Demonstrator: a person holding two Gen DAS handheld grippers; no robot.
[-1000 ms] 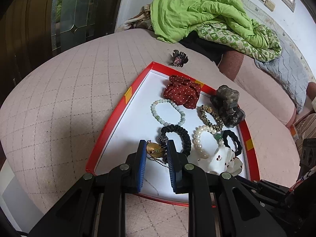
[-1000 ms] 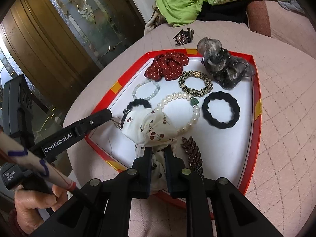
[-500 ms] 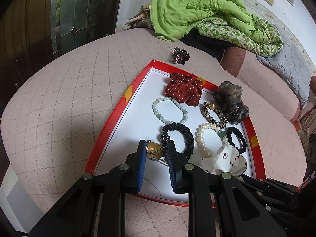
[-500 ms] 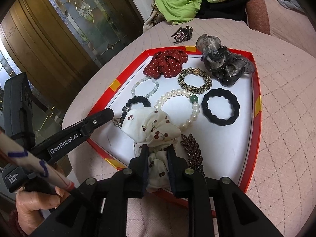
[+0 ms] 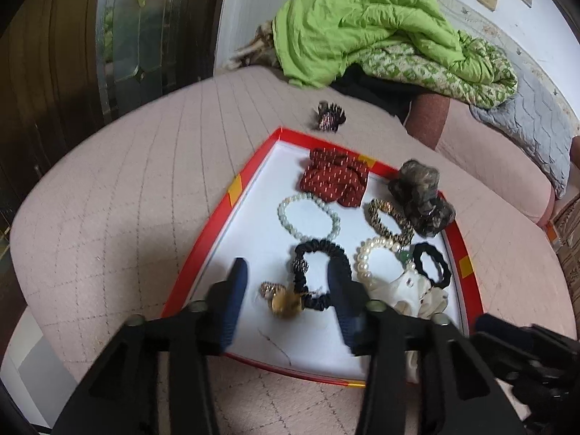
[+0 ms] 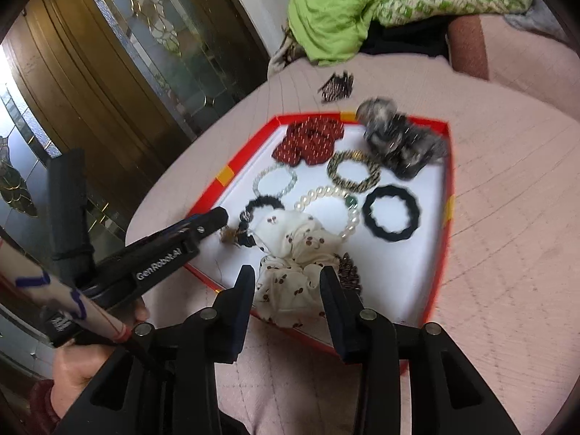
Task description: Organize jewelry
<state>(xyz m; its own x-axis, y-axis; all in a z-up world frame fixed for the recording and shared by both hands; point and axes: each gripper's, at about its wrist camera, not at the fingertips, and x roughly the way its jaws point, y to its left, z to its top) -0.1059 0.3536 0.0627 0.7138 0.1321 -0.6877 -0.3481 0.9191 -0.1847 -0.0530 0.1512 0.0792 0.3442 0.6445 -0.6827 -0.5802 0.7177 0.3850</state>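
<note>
Two grippers, both with jaws parted and just been opening, nothing pinched in either. Left gripper (image 5: 286, 290) hangs over the near-left part of the shallow red-rimmed white tray (image 5: 217, 232); its blue-padded fingers (image 5: 232, 301) stand apart on either side of a small gold pendant on a thin chain (image 5: 284, 301), which lies loose on the tray floor between them, touching neither pad as far as the blur shows. Just beyond the pendant, a black fabric scrunchie with a beaded charm (image 5: 322, 272), its near loop touching the pendant; the right-hand finger overlaps it in view, contact unclear. Right gripper (image 6: 286, 282) sits at the tray's near edge, jaws moderately wide, with the cream cherry-print fabric scrunchie (image 6: 293, 261) lying between the fingers (image 6: 243, 297), released; the cloth fills much of the gap, pads not pressing. Dark beaded leaf-shaped clip (image 6: 349, 272) just beside that scrunchie on its right, partly behind the finger.

Rest of tray: white pearl bracelet with a green bead (image 6: 326, 199) mid-tray, partly under the cream scrunchie; pale green bead bracelet (image 5: 308, 217) toward the left rim; red dotted scrunchie (image 5: 333, 179) at the far edge; gold-black patterned band (image 6: 353, 172); plain black wavy hair tie (image 6: 391, 214) near the right rim; grey-brown sheer scrunchie (image 6: 398, 137) in the far-right corner. Dark claw clip (image 5: 328, 117) off the tray on the pink quilted bed (image 5: 108, 199), beyond the far edge.
</note>
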